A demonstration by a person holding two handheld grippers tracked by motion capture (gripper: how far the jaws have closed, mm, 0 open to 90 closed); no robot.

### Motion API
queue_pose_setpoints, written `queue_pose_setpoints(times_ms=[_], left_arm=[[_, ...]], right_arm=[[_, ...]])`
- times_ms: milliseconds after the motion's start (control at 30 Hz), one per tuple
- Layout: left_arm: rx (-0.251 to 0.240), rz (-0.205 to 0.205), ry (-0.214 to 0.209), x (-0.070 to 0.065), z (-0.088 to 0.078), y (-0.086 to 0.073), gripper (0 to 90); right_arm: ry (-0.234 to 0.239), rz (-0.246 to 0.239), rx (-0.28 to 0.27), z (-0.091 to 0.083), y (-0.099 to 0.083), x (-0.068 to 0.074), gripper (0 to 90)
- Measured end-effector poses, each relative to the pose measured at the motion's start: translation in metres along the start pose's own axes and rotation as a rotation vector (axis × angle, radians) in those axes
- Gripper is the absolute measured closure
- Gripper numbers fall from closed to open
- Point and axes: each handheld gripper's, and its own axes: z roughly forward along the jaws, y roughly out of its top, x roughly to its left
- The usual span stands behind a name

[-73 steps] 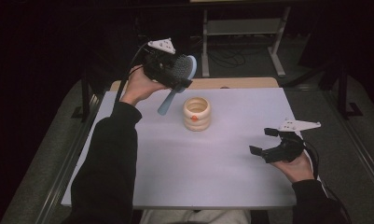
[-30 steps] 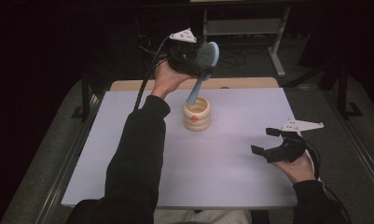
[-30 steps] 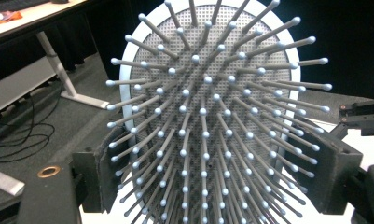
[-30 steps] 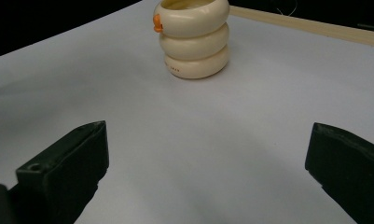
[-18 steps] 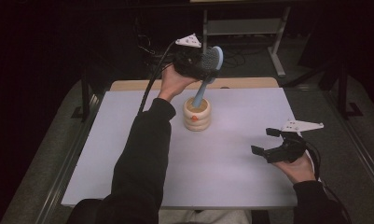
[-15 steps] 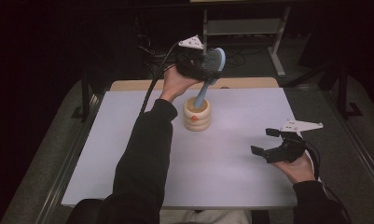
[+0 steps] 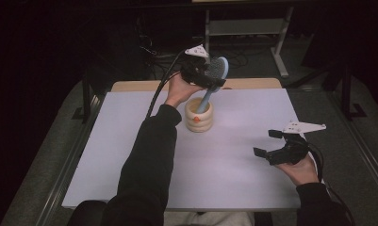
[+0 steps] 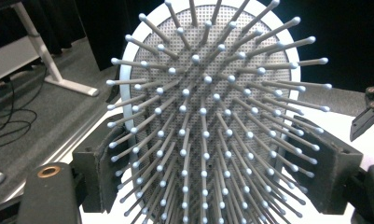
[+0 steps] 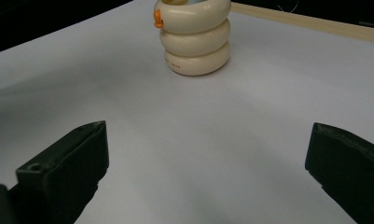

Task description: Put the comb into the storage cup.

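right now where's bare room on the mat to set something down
The white mat is bare left of the cream holder, and between it and the right claw. Crowded only at the holder, where the left claw holds the hairbrush.

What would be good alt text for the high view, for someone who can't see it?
The left gripper holds a light blue plastic hairbrush by its head, handle down inside a cream ribbed ceramic cup on a white table. The right gripper hovers open near the table's right edge, holding nothing.
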Motion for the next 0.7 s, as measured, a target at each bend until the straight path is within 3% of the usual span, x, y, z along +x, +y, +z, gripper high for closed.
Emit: queue_pose_setpoints(times_ms=[700], left_arm=[[0.061,-0.012,-0.015,0.001,0.015,-0.024,20.2]], right_arm=[[0.003,-0.01,0.006,0.002,0.001,0.001,0.0]])
